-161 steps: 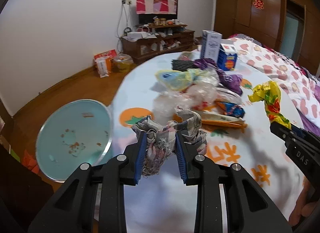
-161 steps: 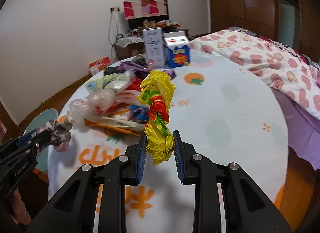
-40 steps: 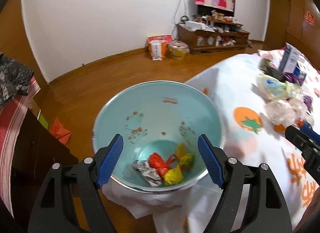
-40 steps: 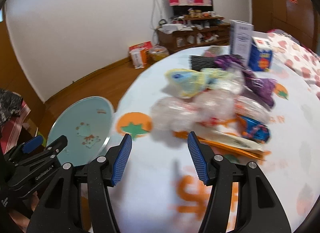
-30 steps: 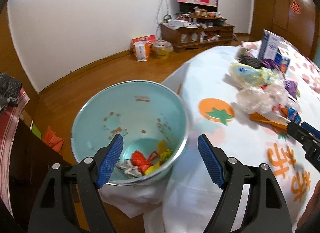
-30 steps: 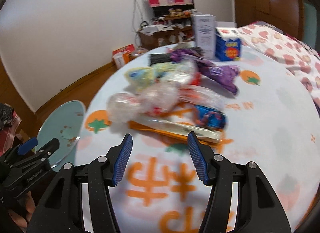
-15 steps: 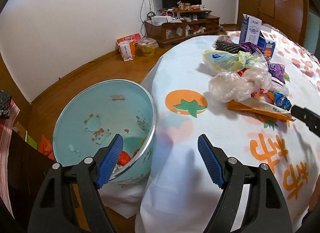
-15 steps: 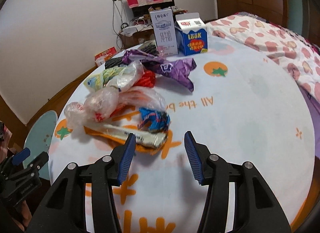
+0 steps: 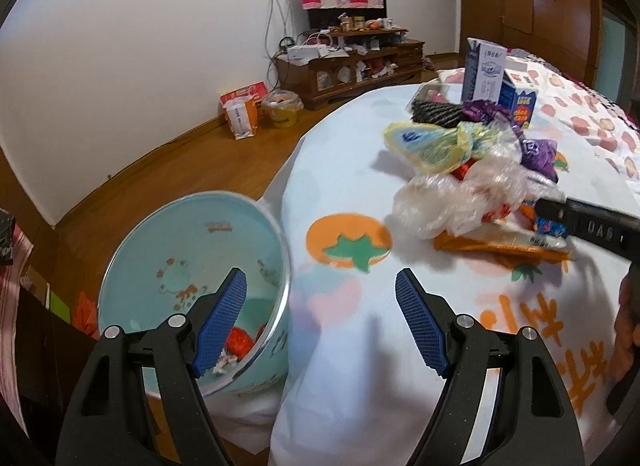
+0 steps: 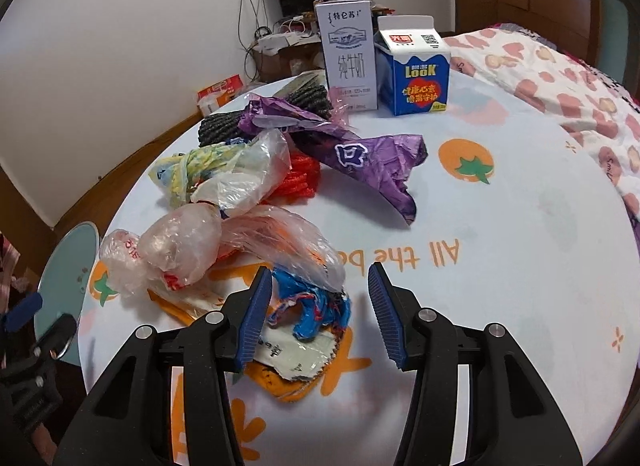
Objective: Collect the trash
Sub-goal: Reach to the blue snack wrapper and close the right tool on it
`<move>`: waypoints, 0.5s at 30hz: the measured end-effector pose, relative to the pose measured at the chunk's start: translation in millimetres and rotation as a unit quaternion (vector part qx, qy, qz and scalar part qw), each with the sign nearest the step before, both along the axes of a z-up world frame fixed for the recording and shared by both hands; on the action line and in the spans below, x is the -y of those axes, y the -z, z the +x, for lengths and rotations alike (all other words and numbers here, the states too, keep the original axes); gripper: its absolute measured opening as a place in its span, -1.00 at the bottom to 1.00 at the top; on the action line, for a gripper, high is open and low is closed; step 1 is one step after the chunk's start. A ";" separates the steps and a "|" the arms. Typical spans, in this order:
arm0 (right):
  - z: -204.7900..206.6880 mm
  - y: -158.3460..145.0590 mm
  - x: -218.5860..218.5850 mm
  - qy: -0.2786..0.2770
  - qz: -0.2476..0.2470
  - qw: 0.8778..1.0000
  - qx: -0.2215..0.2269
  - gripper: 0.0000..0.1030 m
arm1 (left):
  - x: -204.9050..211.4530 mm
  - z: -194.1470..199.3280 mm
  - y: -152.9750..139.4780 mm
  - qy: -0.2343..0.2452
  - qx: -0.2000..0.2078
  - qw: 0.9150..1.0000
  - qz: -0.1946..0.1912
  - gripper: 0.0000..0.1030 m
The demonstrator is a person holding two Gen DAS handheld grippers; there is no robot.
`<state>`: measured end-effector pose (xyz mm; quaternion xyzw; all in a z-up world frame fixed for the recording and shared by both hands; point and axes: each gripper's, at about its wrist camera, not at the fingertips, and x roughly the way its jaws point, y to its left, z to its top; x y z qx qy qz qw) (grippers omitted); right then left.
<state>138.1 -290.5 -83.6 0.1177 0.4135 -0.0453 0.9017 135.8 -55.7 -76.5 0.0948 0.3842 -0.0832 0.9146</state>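
Bin (image 9: 192,250) contents: left view only | tools (image 9: 320,318) (image 10: 320,308) both apart, empty

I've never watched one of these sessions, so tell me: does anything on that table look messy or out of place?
Yes. Crumpled wrappers and plastic bags lie heaped on the table, beside two upright milk cartons. The bin by the table's edge already holds some scraps. Nothing looks spilled.

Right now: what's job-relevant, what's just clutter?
Job:
- blue wrapper, between the open right gripper
- clear bags
- purple wrapper
- teal bin
- left gripper, open, empty

Lying about:
- milk cartons
- floral bedding
- TV cabinet
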 end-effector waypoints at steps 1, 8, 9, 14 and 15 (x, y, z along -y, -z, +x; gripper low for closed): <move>-1.1 2.0 0.3 -0.001 0.001 1.000 -0.004 -0.01 | 2.9 2.8 -1.5 0.005 0.002 1.000 -0.002 0.47; -2.1 14.3 7.2 -0.005 0.017 1.000 -0.026 -0.55 | 38.2 22.8 -16.7 0.073 0.027 0.996 -0.031 0.59; -2.8 14.0 9.0 -0.005 0.018 0.999 -0.026 -0.56 | 43.2 23.8 -16.8 0.080 0.029 0.996 -0.030 0.59; -18.8 11.8 24.7 0.005 0.028 0.999 -0.025 -0.60 | 69.2 38.7 -9.5 0.111 0.017 0.993 -0.038 0.58; -24.7 11.9 31.1 0.012 0.031 0.999 -0.025 -0.60 | 73.3 40.6 -5.2 0.118 0.007 0.992 -0.041 0.57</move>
